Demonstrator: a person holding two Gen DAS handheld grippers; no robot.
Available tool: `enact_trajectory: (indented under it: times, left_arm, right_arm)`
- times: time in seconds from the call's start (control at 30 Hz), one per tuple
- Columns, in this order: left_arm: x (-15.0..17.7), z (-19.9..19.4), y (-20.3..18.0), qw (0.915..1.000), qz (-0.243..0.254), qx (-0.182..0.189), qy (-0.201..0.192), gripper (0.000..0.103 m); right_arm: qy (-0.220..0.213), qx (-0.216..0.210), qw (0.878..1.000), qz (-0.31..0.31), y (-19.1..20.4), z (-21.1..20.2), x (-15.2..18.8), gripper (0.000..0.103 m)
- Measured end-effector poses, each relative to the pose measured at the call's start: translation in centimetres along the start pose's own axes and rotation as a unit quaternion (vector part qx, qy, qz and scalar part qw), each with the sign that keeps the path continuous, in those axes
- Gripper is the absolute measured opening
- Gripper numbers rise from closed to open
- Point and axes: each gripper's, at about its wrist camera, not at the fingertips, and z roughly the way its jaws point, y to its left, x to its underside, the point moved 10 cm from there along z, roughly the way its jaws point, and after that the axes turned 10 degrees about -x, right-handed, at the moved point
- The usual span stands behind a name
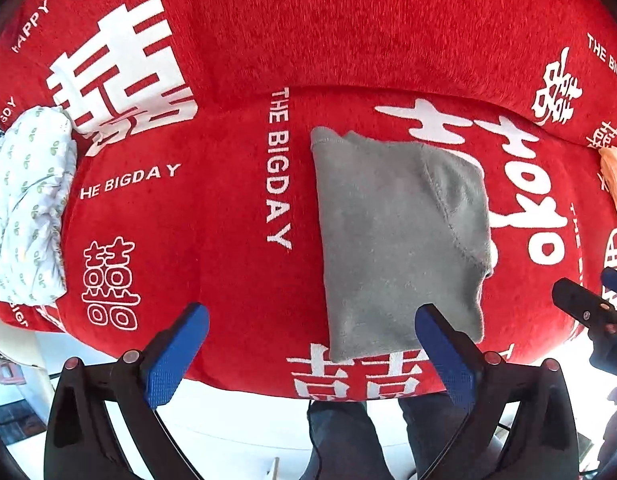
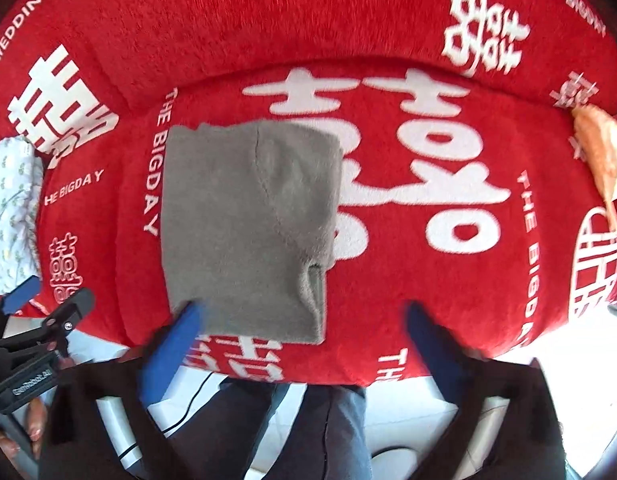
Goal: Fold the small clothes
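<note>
A: Grey garment (image 1: 400, 236) lies folded into a neat rectangle on the red cover (image 1: 228, 208), close to the near edge, soft and fleecy, with a stitched seam curving down its right half.

B: And the grippers?

A: Left gripper (image 1: 312, 324) spread wide, nothing between its blue pads, hanging above the garment's near left corner. Right gripper (image 2: 304, 320) also wide apart and empty, though blurred. A white patterned cloth (image 1: 28, 208) sits far left.
</note>
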Motion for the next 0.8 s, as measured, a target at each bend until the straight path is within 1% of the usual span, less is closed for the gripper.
enact_trajectory:
  times: [0.1, 0.43, 0.8]
  left_arm:
    - [0.1, -0.4, -0.2, 0.9999, -0.009, 0.011, 0.008, 0.103]
    - [-0.1, -2.0, -0.5, 0.9999, -0.01, 0.008, -0.008, 0.103]
    - [-0.4, -2.7, -0.1, 0.9998, -0.014, 0.002, -0.013, 0.103]
  right_arm:
    - [-0.013, 0.016, 1.0, -0.005, 0.2, -1.0, -0.2, 0.103]
    - [-0.023, 0.014, 1.0, 0.009, 0.7, -2.3, 0.0, 0.103]
    - [-0.034, 0.018, 0.999, 0.014, 0.5, -3.0, -0.3, 0.103]
